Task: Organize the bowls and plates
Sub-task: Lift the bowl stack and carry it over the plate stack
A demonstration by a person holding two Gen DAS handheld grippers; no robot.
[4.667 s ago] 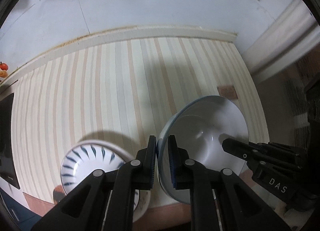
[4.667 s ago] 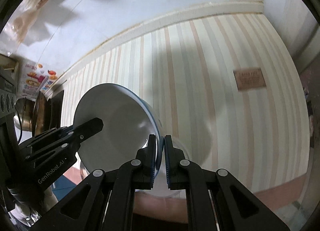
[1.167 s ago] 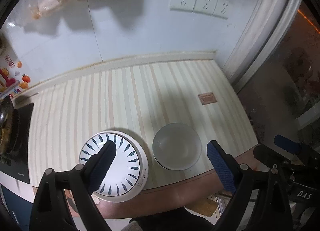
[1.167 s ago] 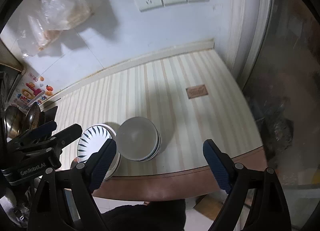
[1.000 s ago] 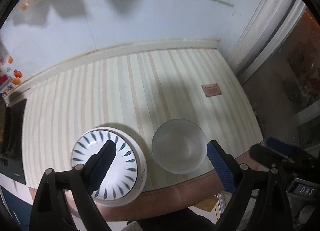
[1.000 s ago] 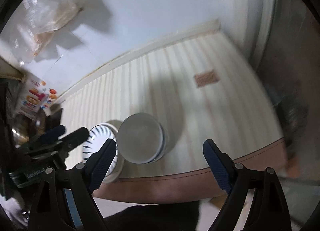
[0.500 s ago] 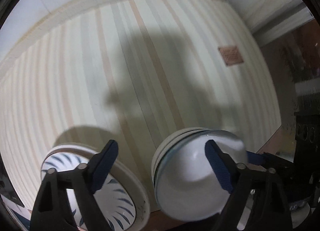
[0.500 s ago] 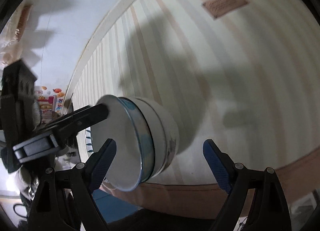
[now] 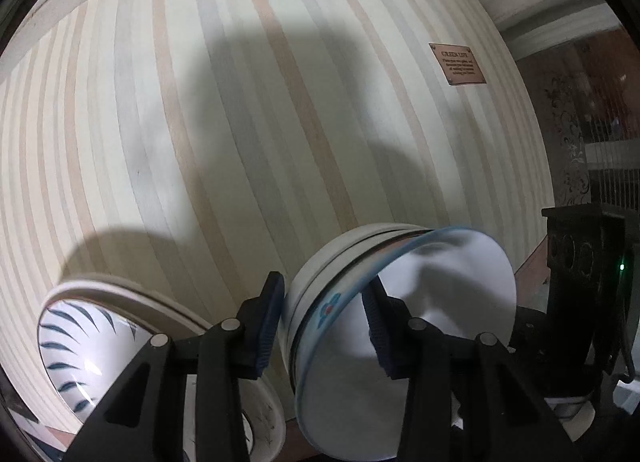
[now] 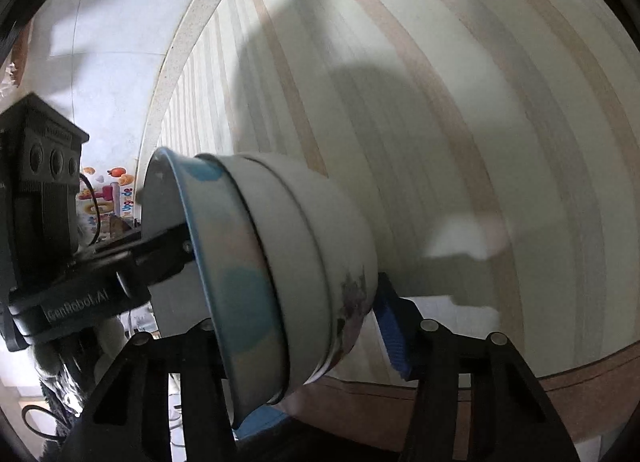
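Note:
A stack of white bowls [image 9: 404, 326] with a blue rim on the top one stands at the counter's front edge. My left gripper [image 9: 324, 322] straddles the stack's left rim, one blue pad outside, one inside the top bowl; its jaws are partly closed. My right gripper [image 10: 304, 326] straddles the right side of the same stack [image 10: 288, 262]; its jaws stand apart around the wall. A white plate with blue leaf marks [image 9: 96, 346] lies left of the stack.
The striped counter [image 9: 240, 121] stretches back to a white wall edge. A small brown label [image 9: 458, 63] lies at its right. The counter's brown front edge [image 10: 560, 402] runs just below the bowls. The stove area with coloured stickers [image 10: 106, 197] is at far left.
Both grippers have come down from high above the counter to the bowl stack. Their jaws, wide open a second ago, have narrowed around the stack's rims on either side.

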